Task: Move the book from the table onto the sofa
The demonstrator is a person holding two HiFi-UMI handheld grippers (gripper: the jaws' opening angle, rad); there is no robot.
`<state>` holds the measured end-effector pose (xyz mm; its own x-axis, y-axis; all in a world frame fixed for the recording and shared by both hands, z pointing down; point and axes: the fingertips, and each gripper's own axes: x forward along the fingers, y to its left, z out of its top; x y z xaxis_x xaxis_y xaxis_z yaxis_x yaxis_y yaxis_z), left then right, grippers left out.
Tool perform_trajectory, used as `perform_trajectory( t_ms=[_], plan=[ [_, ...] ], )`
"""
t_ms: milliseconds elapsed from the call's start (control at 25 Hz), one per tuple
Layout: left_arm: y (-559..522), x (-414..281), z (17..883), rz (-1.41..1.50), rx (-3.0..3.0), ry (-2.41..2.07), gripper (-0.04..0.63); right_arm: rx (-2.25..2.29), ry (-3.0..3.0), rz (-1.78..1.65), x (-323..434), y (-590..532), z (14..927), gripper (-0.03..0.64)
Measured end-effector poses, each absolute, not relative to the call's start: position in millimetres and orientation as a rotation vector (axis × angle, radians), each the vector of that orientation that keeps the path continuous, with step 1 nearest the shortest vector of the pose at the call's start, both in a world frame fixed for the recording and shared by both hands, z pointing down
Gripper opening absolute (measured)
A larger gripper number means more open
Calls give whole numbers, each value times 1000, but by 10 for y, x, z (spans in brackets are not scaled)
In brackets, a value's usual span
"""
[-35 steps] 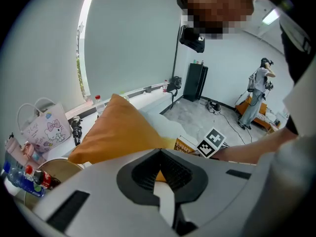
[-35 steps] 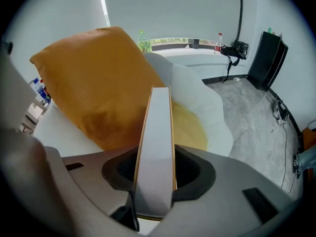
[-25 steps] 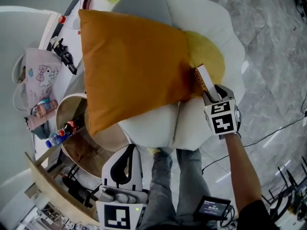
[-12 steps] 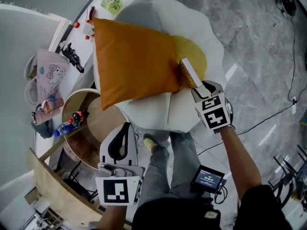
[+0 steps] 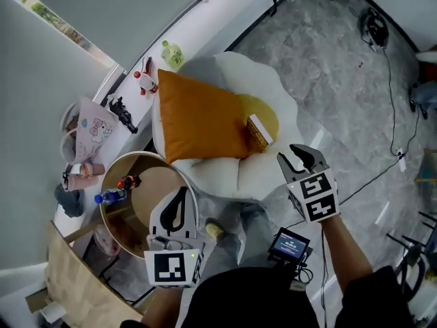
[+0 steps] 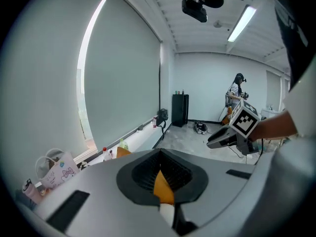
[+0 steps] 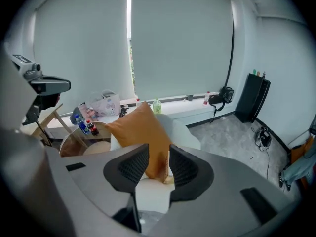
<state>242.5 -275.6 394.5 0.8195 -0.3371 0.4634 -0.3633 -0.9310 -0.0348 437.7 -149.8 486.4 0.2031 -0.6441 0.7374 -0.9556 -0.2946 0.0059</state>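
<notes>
head view: the book lies on the white sofa, a slim volume with a brown patterned cover and a pale page edge, tilted against the lower right corner of the orange cushion and resting over the sofa's yellow centre patch

the right gripper is held clear of the book, just off the sofa's near right edge, its marker cube towards the camera and the forearm running down to the bottom right; its jaws are apart and closing, with nothing between them. in the right gripper view the gap between the jaws frames the cushion and sofa well beyond, untouched

the left gripper is held low in the picture over the near rim of the round wooden table, pointing towards the sofa, its jaws brought together at the tips and holding nothing

a second ago the right gripper's jaws were at the book, which stood on edge against the cushion; now the book rests on its own and that gripper has drawn back and up. both grippers sit higher above the furniture than before, and the sofa looks smaller and farther away
</notes>
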Motion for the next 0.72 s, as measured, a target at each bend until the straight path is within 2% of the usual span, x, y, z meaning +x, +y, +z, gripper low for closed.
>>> perform_trajectory(
  t_ms=[160, 280, 720],
  plan=[
    [-2738, 2111, 3596, 637, 2978, -615, 6, 2106, -1483, 796, 4103, -1321, 4274, 56],
    [-2744, 1849, 3366, 556, 2998, -664, 6, 2178, -1480, 721, 3893, -1247, 3874, 23],
    [-2777, 595, 2890, 378, 3008, -808, 6, 2311, -1474, 517, 2818, -1110, 3014, 15]
  ],
)
